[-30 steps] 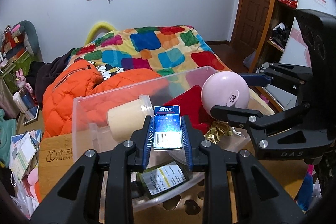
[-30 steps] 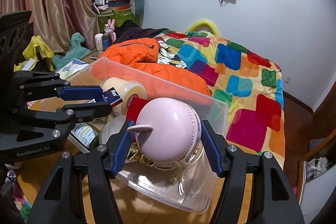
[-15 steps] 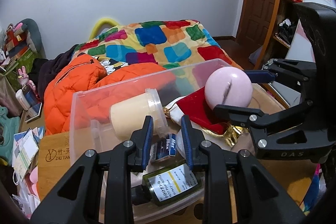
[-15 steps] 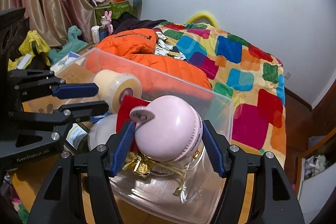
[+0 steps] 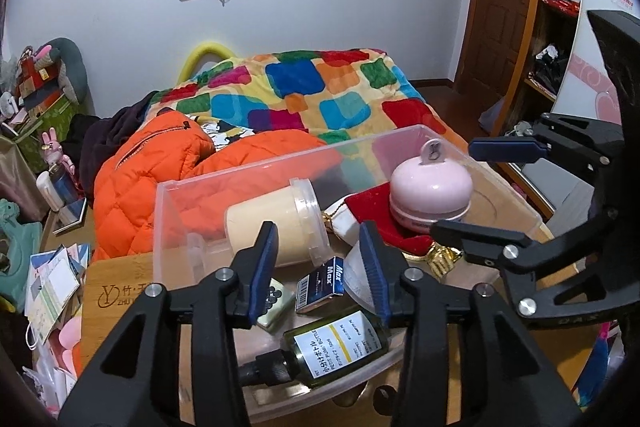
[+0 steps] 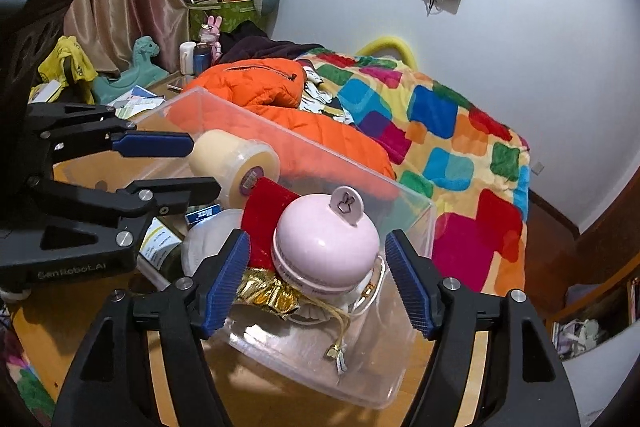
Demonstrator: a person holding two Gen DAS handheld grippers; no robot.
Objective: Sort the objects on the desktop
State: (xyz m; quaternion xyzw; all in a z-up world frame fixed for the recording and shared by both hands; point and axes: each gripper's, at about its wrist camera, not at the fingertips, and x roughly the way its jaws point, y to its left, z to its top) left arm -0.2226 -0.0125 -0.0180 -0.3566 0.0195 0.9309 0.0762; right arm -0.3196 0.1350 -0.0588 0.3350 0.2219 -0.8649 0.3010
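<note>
A cluttered bedroom: a wooden table stands before a bed with a patchwork quilt, and on it sits a clear bin where the desk items are collected. The left gripper has just been opening, its jaws now apart with nothing pressed between them; the blue box lies loose in the bin below, beside a green bottle and a cream jar. The right gripper has also just widened, clear of the pink dome, which rests on a red pouch in the bin's corner. Both releases seem meant to leave items settled inside.
</note>
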